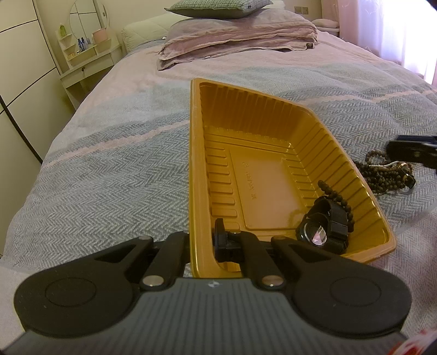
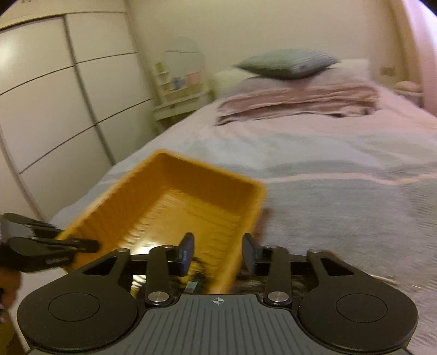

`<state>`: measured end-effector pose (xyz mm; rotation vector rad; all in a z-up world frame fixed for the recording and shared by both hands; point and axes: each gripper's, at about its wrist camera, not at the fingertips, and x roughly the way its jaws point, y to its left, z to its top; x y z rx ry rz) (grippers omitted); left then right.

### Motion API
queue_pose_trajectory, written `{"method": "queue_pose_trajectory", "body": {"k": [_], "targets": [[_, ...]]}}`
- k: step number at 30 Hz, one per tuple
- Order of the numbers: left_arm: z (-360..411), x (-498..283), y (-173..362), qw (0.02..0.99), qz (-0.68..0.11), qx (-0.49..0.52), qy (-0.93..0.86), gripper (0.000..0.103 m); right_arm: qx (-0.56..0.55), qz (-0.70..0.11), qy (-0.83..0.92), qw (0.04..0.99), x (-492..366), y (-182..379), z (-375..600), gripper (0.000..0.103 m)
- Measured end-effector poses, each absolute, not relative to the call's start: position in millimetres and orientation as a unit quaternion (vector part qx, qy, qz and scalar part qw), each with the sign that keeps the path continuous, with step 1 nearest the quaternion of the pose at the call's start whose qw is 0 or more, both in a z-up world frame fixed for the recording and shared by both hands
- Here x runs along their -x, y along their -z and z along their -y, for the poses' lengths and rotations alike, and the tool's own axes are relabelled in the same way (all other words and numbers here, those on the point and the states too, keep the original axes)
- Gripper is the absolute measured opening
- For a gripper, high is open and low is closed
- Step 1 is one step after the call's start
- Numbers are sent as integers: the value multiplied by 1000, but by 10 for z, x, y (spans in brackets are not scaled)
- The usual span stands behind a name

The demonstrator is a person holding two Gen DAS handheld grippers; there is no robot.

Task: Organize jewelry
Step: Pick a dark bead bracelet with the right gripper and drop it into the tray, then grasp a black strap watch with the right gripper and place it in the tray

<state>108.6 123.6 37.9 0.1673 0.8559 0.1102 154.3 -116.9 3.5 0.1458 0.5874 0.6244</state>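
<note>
A yellow plastic tray (image 1: pixel 196 153) lies on the bed. My left gripper (image 1: pixel 200 240) is shut on the tray's near left wall. Inside the tray, at the near right corner, lie a black watch (image 1: pixel 325 229) and a dark bead bracelet (image 1: pixel 336 195). A pile of dark bead strings (image 1: pixel 387 174) lies on the bedspread just right of the tray. My right gripper (image 2: pixel 218 251) is open and empty, its fingers straddling the tray's right wall (image 2: pixel 245 226); this view is blurred. It also shows at the right edge of the left wrist view (image 1: pixel 412 153).
The tray rests on a grey and pink herringbone bedspread (image 1: pixel 109 169). Folded pink blankets (image 1: pixel 237 38) with a green pillow (image 1: pixel 218 8) lie at the bed's far end. A white wardrobe (image 2: pixel 54 109) and small dressing table (image 1: pixel 87 54) stand left.
</note>
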Motion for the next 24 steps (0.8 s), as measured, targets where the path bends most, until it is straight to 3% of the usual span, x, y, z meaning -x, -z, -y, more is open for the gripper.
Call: {"method": "queue_pose_trajectory", "body": {"k": [14,19,24], "targets": [[-1216,-1082,-395,905,-414,-83,-56,3,-38,-338,-132,931,-1381,488,2172,41],[-1215,-1081,-395,905,-414,-82,-56,3,-65,-339,-170,923,-1387,469,2187,41],[-1224,-1078,-391,905,-414,-82,-57,3,-5,-330,-207,921,-1406,450,1821,41]]}}
